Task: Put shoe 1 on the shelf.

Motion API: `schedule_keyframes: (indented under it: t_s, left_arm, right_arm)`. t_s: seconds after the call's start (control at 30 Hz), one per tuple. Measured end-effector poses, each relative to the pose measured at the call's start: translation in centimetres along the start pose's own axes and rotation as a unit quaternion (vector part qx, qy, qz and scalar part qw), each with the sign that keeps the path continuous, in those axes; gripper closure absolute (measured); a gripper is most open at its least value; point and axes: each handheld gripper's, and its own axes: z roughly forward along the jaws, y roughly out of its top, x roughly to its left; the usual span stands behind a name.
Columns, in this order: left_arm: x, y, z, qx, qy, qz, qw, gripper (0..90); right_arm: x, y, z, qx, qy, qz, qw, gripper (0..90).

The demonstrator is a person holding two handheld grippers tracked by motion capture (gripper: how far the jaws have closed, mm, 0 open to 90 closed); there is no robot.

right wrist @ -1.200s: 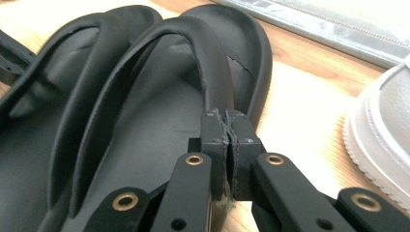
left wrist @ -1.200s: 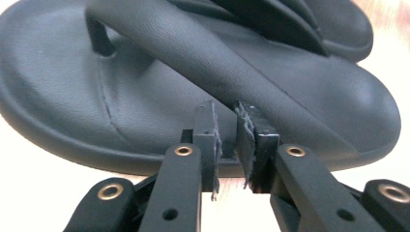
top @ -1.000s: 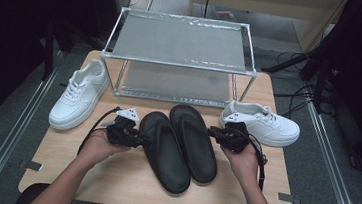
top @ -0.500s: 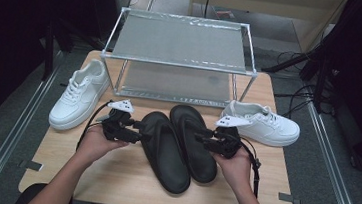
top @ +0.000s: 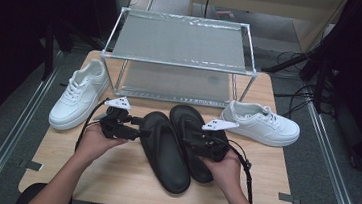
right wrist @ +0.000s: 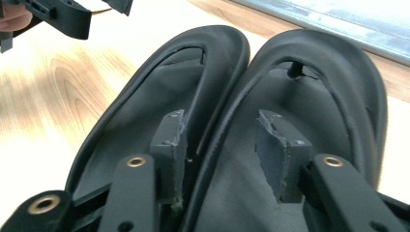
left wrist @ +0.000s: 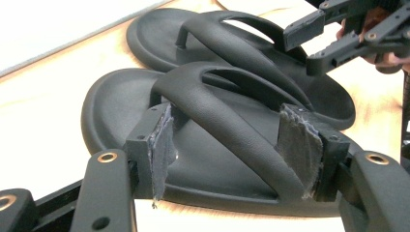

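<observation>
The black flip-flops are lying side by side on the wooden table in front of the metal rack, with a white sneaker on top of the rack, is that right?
Not quite. The black flip-flops do lie side by side on the wooden table in front of the metal rack, but no sneaker sits on top of the rack. The high view shows both white sneakers on the table, one at each side.

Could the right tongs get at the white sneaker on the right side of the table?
Probably yes: the white sneaker lies just beyond the right tongs, whose jaws have just been opening, with bare table between them.
</observation>
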Motion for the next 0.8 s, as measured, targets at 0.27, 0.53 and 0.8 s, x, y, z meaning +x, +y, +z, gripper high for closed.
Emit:
schedule_keyframes:
  t_s: [0.27, 0.53, 0.8]
  left_arm:
    - [0.1, 0.0, -0.1, -0.004, 0.001, 0.002, 1.0000, 37.8]
    - [0.3, 0.3, -0.4, -0.010, 0.002, 0.002, 0.9999, 37.8]
    - [0.9, 0.6, -0.8, -0.022, 0.009, -0.002, 0.9997, 37.8]
  right_arm:
    - [1.0, -0.4, 1.7, -0.012, -0.018, 0.007, 0.9997, 46.6]
    - [1.7, -0.4, 3.2, -0.024, -0.047, 0.016, 0.9985, 43.1]
    - [2.2, -0.6, 4.4, -0.026, -0.061, 0.023, 0.9975, 42.5]
